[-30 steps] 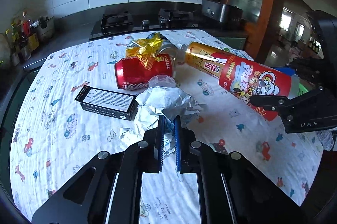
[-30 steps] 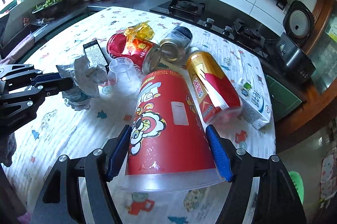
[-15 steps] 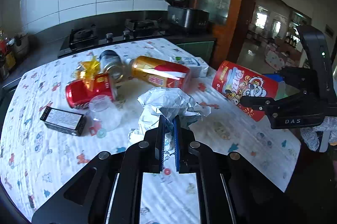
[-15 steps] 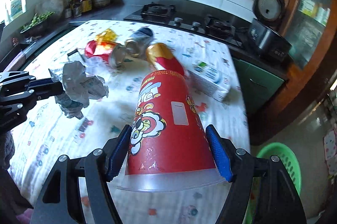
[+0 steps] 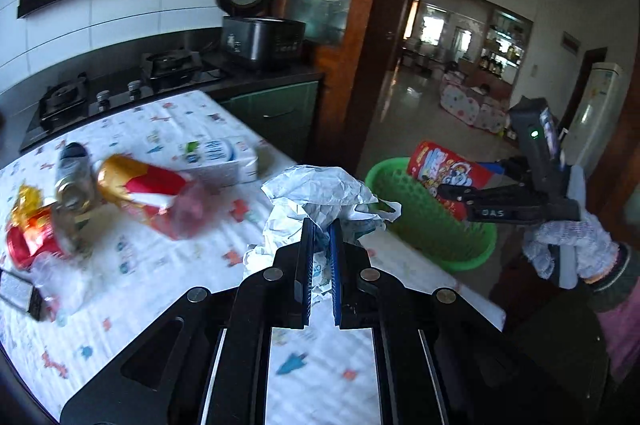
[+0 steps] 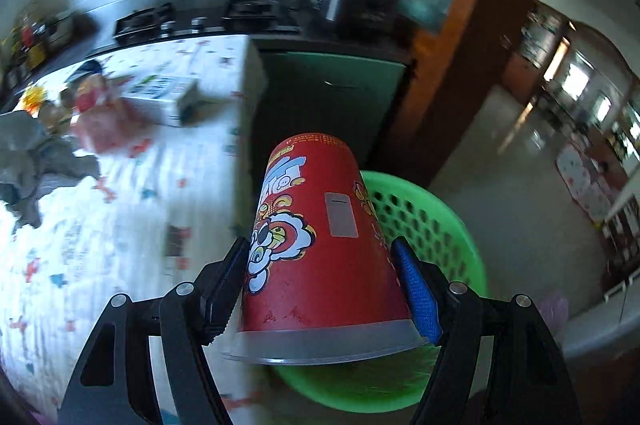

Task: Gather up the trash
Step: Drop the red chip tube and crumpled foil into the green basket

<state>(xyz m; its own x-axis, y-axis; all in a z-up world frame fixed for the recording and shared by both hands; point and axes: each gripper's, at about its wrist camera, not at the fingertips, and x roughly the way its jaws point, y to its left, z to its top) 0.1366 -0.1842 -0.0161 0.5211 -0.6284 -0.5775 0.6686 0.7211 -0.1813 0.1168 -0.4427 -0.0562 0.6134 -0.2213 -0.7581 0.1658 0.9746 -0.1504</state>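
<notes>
My left gripper (image 5: 321,229) is shut on a crumpled white paper wad (image 5: 320,191) and holds it above the table's right edge. My right gripper (image 6: 320,265) is shut on a big red snack cup (image 6: 320,249) and holds it over the green basket (image 6: 432,209). In the left wrist view the cup (image 5: 448,171) and right gripper (image 5: 480,201) hang above the basket (image 5: 420,221), which stands on the floor beside the table.
On the printed tablecloth (image 5: 168,265) lie a red-gold can (image 5: 140,185), a silver can (image 5: 72,177), a red can (image 5: 28,241), a white carton (image 5: 224,157) and a black box (image 5: 20,295). A stove and rice cooker (image 5: 256,33) stand behind.
Both grippers have swung right, away from the table's middle. The cup now hangs over the green basket, and the paper wad is near the table's right edge.
</notes>
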